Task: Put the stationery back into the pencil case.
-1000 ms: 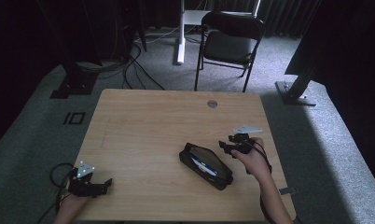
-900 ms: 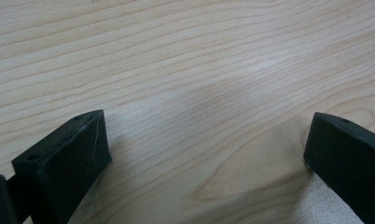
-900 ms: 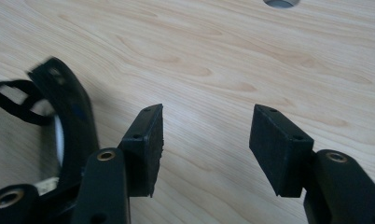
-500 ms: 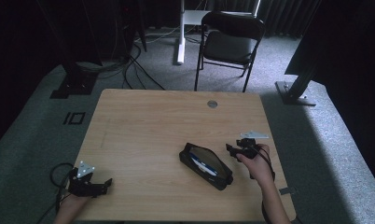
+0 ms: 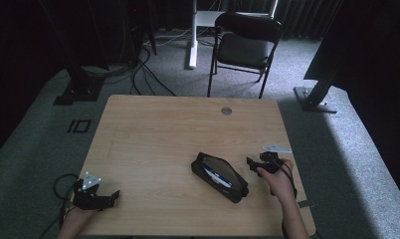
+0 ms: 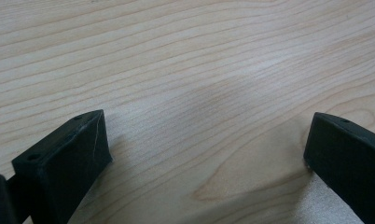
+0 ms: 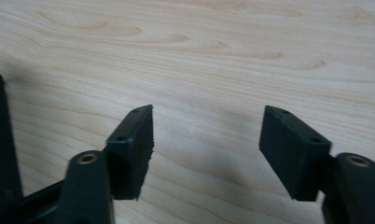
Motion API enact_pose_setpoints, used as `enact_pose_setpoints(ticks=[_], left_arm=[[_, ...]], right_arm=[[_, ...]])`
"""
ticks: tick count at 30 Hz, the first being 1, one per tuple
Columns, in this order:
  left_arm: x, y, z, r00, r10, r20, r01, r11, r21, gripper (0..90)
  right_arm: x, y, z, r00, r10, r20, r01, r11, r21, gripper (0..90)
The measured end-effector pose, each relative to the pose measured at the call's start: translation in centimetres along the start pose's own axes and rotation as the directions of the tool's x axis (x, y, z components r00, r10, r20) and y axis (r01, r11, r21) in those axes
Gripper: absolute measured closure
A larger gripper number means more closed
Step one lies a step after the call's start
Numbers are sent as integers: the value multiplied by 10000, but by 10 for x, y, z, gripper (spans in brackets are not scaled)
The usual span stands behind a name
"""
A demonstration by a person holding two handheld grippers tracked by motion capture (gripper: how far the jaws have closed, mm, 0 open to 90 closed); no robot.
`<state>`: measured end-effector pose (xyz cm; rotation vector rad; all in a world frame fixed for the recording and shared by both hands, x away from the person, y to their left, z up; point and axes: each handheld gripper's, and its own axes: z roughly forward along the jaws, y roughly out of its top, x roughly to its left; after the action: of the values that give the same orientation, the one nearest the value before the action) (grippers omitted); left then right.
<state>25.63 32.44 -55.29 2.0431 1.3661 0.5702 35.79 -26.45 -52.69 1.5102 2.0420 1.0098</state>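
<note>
Two grippers in play, both with nothing between the jaws. Your right gripper [image 5: 255, 166] sits just right of the pouch [image 5: 220, 177], near it but apart; its jaws have just been opening and now stand well apart over bare wood in the right gripper view [image 7: 206, 149]. A dark edge at that view's left border is cut off, can't tell what it is. Your left gripper [image 5: 104, 197] is well left of the pouch, near the table [image 5: 158, 129] corner, jaws spread wide over bare wood in the left gripper view [image 6: 206, 154]; both jaws are cropped by the frame there.

The pouch is black, lies open, slanted, toward the table's near right part. Inside it you can make out something pale with a blue bit, too small to identify. Your right hand [image 5: 277, 179] hides most of the right gripper's body from above; your left hand is cut off by the bottom edge. A chair [image 5: 245, 45] stands well beyond the pouch, past the far table edge, half in dark.
</note>
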Motion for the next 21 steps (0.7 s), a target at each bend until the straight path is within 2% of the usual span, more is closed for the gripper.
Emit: enact_pose_setpoints(ticks=[4, 8, 12, 14, 21], left_arm=[[0, 0, 0, 10000, 0, 1, 0, 10000, -1, 3], [0, 0, 0, 10000, -2, 0, 2, 10000, 0, 3], [0, 0, 0, 10000, 1, 1, -1, 10000, -1, 3], [0, 0, 0, 10000, 0, 2, 0, 10000, -2, 3], [0, 0, 0, 10000, -2, -1, 2, 10000, -2, 3]], right_arm=[[-4, -4, -1, 9995, 113, 292, -117, 9998, 132, 310], [-9, -8, -2, 9972, -22, 753, 12, 9999, 129, 280], [-13, -11, -3, 9962, 81, 863, -99, 9998, 194, 251], [-14, -14, -3, 9949, 259, 973, -278, 9995, 175, 213], [-13, -19, -7, 9873, 587, 1476, -612, 9980, 126, 175]])
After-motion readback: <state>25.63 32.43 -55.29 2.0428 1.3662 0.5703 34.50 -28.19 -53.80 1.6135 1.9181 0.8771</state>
